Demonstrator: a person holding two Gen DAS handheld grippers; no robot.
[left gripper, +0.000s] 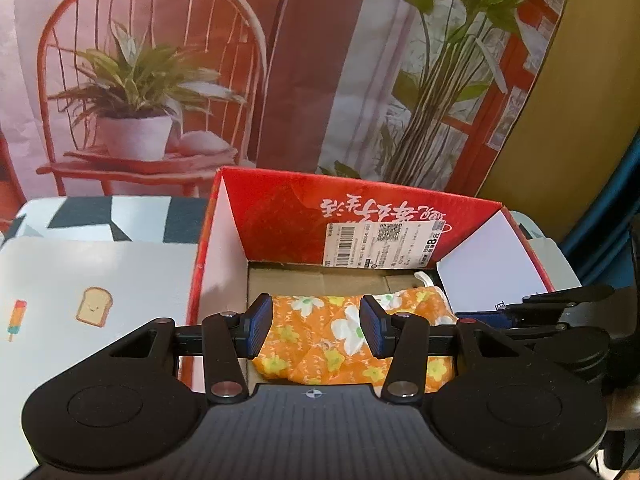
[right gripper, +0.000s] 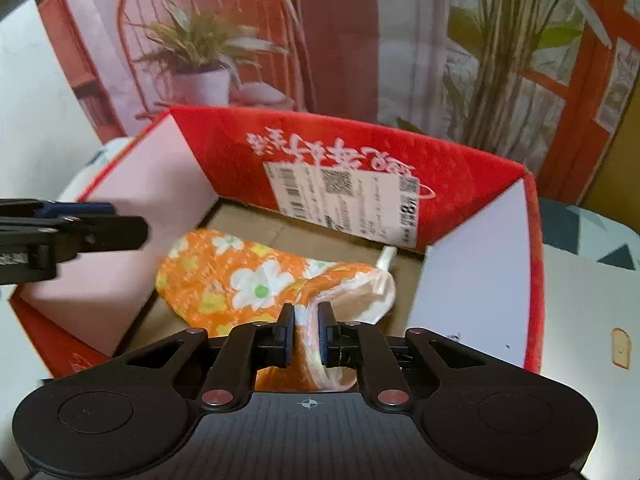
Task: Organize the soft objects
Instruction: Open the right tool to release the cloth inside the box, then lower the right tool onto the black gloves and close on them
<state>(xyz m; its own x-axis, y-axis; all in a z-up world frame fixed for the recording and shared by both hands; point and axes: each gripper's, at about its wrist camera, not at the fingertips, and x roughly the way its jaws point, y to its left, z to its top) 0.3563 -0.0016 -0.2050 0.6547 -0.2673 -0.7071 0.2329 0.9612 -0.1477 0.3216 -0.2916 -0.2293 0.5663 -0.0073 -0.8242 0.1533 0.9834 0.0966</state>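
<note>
From the left wrist camera I see my left gripper (left gripper: 315, 326) poised over the red box (left gripper: 276, 216), its fingers (left gripper: 256, 326) spread moderately wide and gripping nothing. The orange floral pouch (left gripper: 320, 332) lies on the box's cardboard floor, below and between them. Left of the box, the counter (left gripper: 100, 268) carries a white sheet printed with a toast and an ice lolly. My right gripper (left gripper: 532, 316) shows at the box's right side.

From the right wrist camera, my right gripper (right gripper: 306, 334) has its fingers (right gripper: 285, 334) narrow, pinching the pouch's (right gripper: 240, 276) pale, gathered edge inside the box (right gripper: 360, 160). A white shipping label (right gripper: 344, 204) sits on the box's far wall.
</note>
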